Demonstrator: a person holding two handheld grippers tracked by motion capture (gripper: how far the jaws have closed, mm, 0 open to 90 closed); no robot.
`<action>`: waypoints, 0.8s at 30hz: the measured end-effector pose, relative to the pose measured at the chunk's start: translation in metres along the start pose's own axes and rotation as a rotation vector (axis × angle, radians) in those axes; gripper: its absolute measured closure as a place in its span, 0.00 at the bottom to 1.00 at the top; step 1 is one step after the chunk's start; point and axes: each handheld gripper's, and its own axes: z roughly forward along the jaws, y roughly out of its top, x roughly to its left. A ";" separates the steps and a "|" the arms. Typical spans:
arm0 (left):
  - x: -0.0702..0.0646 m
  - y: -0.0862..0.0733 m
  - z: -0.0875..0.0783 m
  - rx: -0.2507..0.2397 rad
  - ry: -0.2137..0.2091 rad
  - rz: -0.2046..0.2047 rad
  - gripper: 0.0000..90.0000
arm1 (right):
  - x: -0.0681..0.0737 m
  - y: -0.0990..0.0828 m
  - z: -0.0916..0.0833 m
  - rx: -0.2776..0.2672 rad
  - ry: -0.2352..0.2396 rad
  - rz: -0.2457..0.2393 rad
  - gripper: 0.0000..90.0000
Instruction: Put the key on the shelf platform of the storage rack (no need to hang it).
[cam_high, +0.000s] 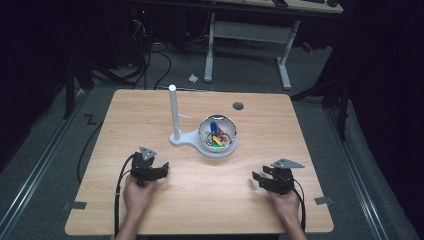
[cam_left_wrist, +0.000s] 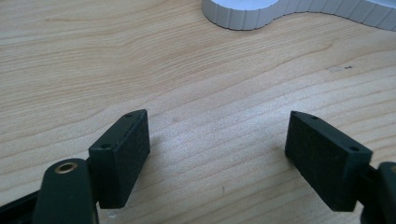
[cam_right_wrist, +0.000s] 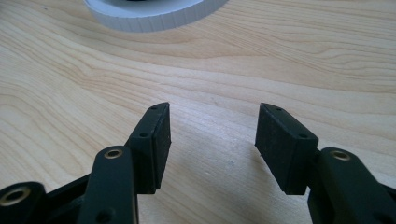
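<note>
The left gripper (cam_high: 159, 169) rested low over the worktop (cam_high: 200, 200), its 2 fingers (cam_left_wrist: 122, 154) spread wide apart with bare wood between them. The right gripper (cam_high: 257, 178) sat well apart from it on the same worktop, its fingers (cam_right_wrist: 152, 144) also apart and clamped on nothing.

A white stand (cam_high: 187, 140) lay ahead of both pairs of fingers, between the 2 grippers and farther up the worktop. A tall white post (cam_high: 173, 112) rose upright from its narrow end, which was the end nearer the left fingers. Its round end carried a bowl (cam_high: 227, 127) holding a jumble of small coloured pieces (cam_high: 216, 137), blue, yellow, green and red; what they were could not be told. The bowl stood closer to the right fingers than the post did, yet clear of them.

In the left gripper view the ribbed white edge of the stand (cam_left_wrist: 243, 16) lay beyond the fingertips, untouched. In the right gripper view the same ribbed edge (cam_right_wrist: 154, 18) curved ahead of the fingers, well apart from them.
</note>
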 end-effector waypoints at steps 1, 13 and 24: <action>0.000 0.000 0.000 0.000 0.000 0.001 0.25 | 0.000 -0.001 0.001 0.000 -0.012 0.004 0.50; 0.000 0.000 0.000 0.000 0.000 0.001 0.25 | -0.005 -0.006 0.002 0.012 -0.062 -0.007 0.47; 0.000 0.000 0.000 -0.001 0.001 -0.002 0.25 | 0.001 -0.006 0.004 0.033 -0.102 -0.046 0.43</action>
